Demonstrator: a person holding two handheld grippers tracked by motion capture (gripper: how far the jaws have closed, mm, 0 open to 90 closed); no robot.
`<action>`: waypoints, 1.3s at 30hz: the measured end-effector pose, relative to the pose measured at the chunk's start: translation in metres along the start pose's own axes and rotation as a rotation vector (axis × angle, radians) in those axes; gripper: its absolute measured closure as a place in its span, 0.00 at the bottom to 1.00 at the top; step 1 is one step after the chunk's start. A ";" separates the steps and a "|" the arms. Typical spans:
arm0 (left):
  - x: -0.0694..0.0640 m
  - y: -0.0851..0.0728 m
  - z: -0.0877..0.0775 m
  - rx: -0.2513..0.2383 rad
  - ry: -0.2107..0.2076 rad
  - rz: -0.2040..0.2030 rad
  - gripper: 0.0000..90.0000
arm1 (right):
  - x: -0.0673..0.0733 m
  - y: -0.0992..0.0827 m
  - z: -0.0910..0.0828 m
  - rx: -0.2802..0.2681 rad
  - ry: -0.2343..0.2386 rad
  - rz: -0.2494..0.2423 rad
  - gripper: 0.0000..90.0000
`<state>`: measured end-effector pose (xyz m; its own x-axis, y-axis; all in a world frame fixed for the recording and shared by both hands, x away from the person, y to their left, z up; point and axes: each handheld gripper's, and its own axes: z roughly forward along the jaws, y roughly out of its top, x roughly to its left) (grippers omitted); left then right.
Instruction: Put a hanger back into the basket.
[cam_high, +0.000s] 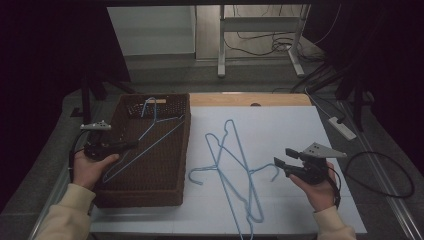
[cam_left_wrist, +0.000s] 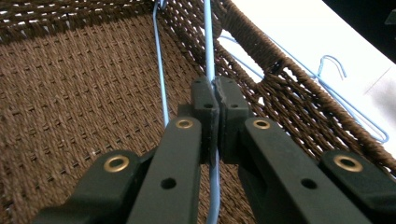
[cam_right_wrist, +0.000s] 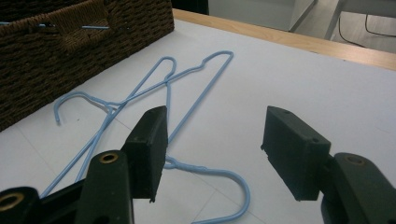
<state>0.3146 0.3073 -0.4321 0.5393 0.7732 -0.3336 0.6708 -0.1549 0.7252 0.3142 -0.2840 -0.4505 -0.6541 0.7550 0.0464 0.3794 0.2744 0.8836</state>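
nearest me, on the white counter (cam_high: 300, 150), two light blue wire hangers lie crossed over each other, their long bars running toward the near edge: one hanger (cam_high: 227, 165) with its hook curling out to the left beside the basket, the other hanger (cam_high: 250, 175) with its hook bending right, just in front of the right hand-held gripper (cam_high: 282, 159). that gripper's jaws stand apart with nothing between them; in the right gripper view the hook (cam_right_wrist: 224, 186) lies on the counter just under and beyond the gap, untouched. over on the left, the left hand-held gripper (cam_high: 127, 146) reaches in over the near left rim of the brown woven basket (cam_high: 175, 165), and its jaws are pinched tight on the thin wire of a third hanger (cam_high: 150, 135); the left gripper view shows the blue wire (cam_left_wrist: 209, 56) running straight up out of the closed pads. that hanger sits slanted inside the basket, its hook up toward the far wall, and whether it fully rests on the woven floor i cannot tell. so i'd judge the work roughly a third done: one hanger is in the basket but not yet let go, and two wait on the counter. the open right gripper looks well placed to take the nearer hook next. beyond the counter, a table frame and loose cables sit on the floor.
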 end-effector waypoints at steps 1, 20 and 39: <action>0.001 -0.001 0.001 0.004 0.009 0.002 0.97 | 0.000 -0.001 0.000 0.002 -0.001 0.001 0.46; 0.005 -0.003 0.024 0.290 0.369 0.133 0.97 | 0.000 -0.004 0.003 0.026 0.002 0.002 0.46; -0.019 0.003 0.013 0.153 0.395 0.189 0.43 | 0.000 -0.005 0.003 0.032 0.006 0.004 0.45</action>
<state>0.3128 0.2843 -0.4313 0.4437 0.8932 0.0725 0.6632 -0.3817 0.6438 0.3144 -0.2841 -0.4564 -0.6564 0.7526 0.0523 0.4023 0.2905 0.8682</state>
